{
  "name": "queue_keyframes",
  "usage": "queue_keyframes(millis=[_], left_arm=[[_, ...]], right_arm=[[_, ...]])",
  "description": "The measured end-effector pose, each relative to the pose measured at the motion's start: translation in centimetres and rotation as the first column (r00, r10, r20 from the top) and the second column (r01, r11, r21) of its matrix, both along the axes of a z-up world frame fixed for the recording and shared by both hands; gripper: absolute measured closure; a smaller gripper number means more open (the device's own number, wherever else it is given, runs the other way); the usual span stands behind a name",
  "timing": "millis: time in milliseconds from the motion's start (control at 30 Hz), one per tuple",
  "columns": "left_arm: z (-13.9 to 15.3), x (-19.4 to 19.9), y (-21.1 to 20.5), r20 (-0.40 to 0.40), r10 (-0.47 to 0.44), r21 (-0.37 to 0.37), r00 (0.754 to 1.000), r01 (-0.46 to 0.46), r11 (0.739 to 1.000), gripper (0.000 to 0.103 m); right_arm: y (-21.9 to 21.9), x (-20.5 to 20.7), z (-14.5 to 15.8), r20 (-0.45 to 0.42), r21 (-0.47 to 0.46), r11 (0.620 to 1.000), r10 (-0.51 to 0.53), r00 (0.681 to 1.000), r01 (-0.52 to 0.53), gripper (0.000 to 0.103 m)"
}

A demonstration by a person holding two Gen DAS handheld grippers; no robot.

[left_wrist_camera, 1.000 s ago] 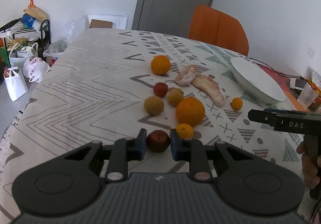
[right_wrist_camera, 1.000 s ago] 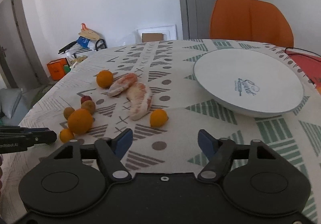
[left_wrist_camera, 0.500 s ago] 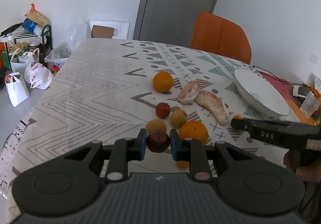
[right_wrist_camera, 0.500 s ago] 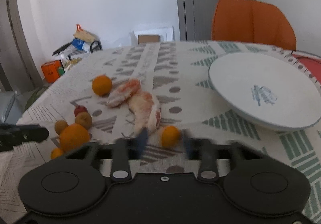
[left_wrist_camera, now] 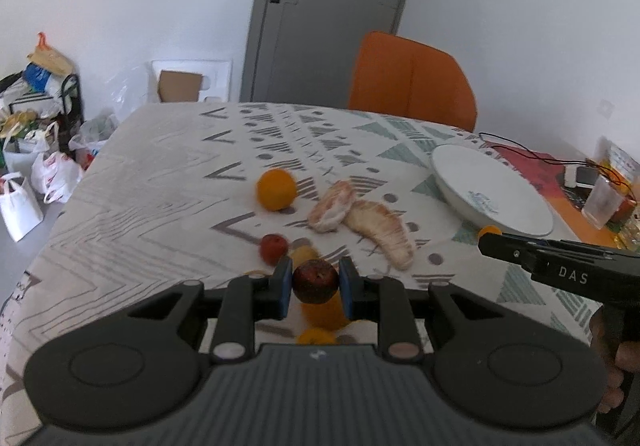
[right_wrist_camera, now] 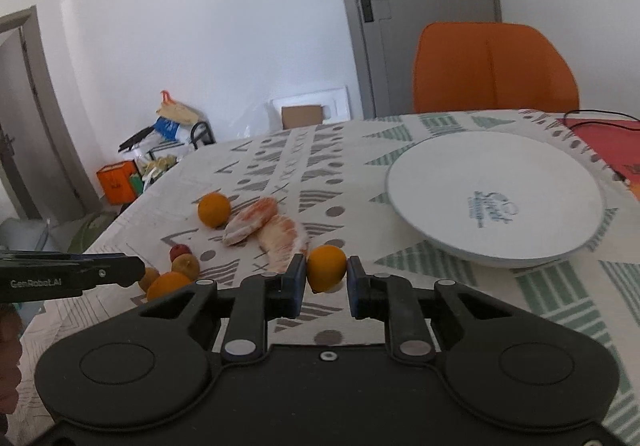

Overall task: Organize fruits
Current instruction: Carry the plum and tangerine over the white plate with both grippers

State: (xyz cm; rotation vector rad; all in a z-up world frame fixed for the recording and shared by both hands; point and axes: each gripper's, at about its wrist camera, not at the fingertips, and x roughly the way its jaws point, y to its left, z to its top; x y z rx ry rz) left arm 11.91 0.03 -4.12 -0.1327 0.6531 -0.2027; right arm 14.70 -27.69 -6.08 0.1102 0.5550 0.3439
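In the left wrist view, the left gripper (left_wrist_camera: 311, 288) pointed forward and down over the table (left_wrist_camera: 168, 182), its blue pads closed tight on a dark red apple (left_wrist_camera: 315, 281) held clear of the cloth. Beyond it lay a small red fruit (left_wrist_camera: 273, 249), an orange (left_wrist_camera: 277, 190) and two peeled grapefruit pieces (left_wrist_camera: 362, 218), with a white plate (left_wrist_camera: 488, 190) off to the right. The right gripper (left_wrist_camera: 490, 236) reached in from the right edge, a hand (left_wrist_camera: 610, 362) on its handle. A second earlier the apple sat on the table between the same pads; it had since been lifted, and the fruit pile had slid lower in the view.

In the right wrist view, the right gripper (right_wrist_camera: 327, 276) also pointed forward and down, its pads pressed on a small orange fruit (right_wrist_camera: 326, 268) held just in front of the grapefruit pieces (right_wrist_camera: 266, 228). The plate (right_wrist_camera: 496, 202) sat well apart to the right. A second earlier these jaws stood wide open and that fruit lay on the table ahead of them. The left gripper (right_wrist_camera: 134, 271) showed at the left edge.
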Motion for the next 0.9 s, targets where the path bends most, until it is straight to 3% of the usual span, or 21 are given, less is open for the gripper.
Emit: queue_keyframes(millis=[900], left_arm=[[3.6,2.7,-8.5,0.123,-0.143,0.017,0.982,0.142,0.990,0.080]], right_arm=[[-8.6,-2.5,2.3,0.117,0.044,0.983,-0.182,0.976,0.178,0.083]])
